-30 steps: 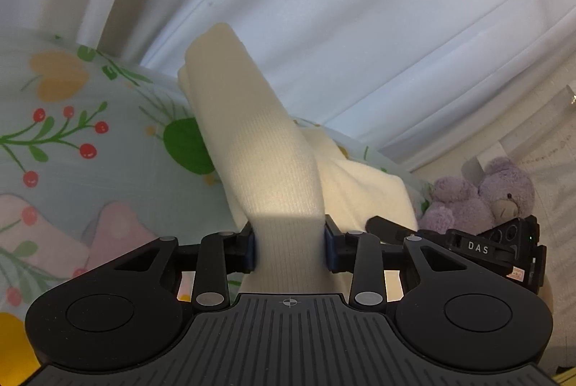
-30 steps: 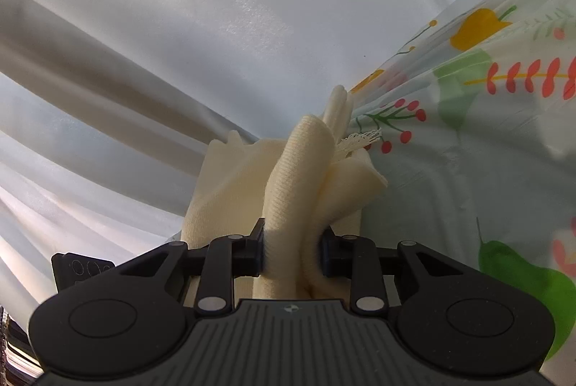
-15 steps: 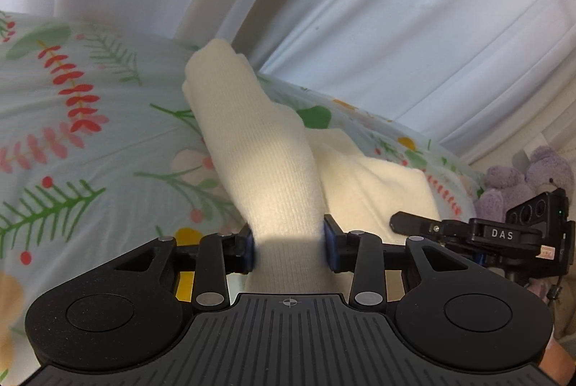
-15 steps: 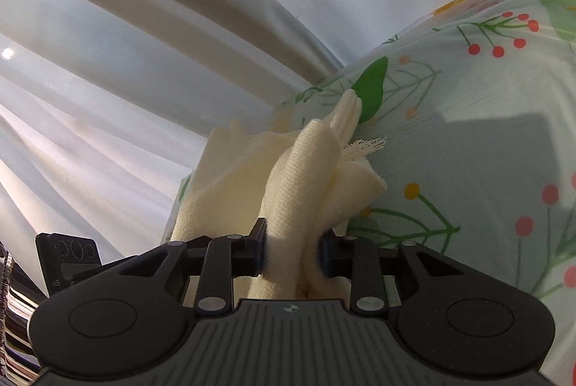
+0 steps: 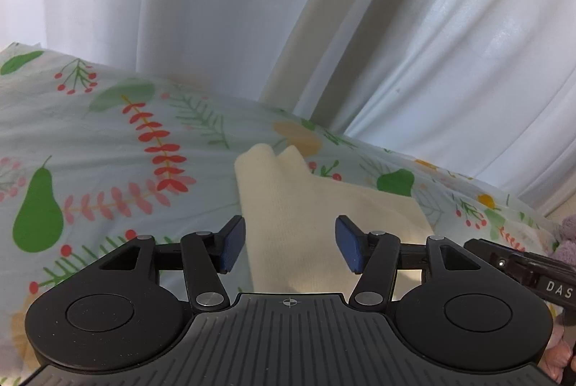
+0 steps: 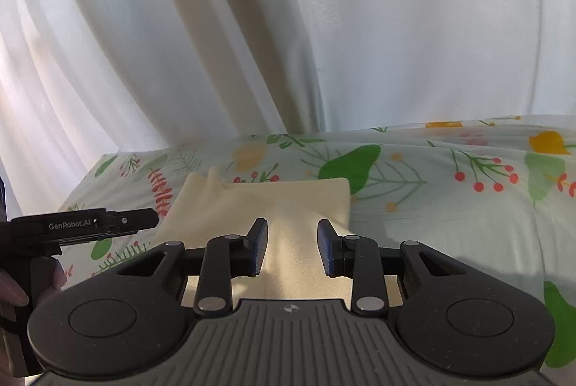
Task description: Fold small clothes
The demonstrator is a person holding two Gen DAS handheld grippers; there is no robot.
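A cream knitted garment (image 5: 288,206) lies folded on the floral bedsheet (image 5: 108,152). My left gripper (image 5: 291,245) hovers low over its near edge. The jaws are opening, and the cloth lies between and under the blue pads (image 5: 230,244) without touching them. In the right wrist view the same garment (image 6: 252,199) lies flat, with a ridge of it rising between the pads of my right gripper (image 6: 292,247), which stays shut on that fold. The garment's near part is hidden under both gripper bodies.
White curtains (image 6: 288,26) hang right behind the bed's far edge. A purple plush toy (image 5: 568,235) sits at the right edge of the left wrist view. The left gripper's black casing (image 6: 82,226), with a hand (image 6: 10,289) on it, is close on the left.
Both grippers came down and laid the raised cream garment flat on the sheet. The left jaws opened and let go of the cloth. The right gripper rolled level, still holding its fold.
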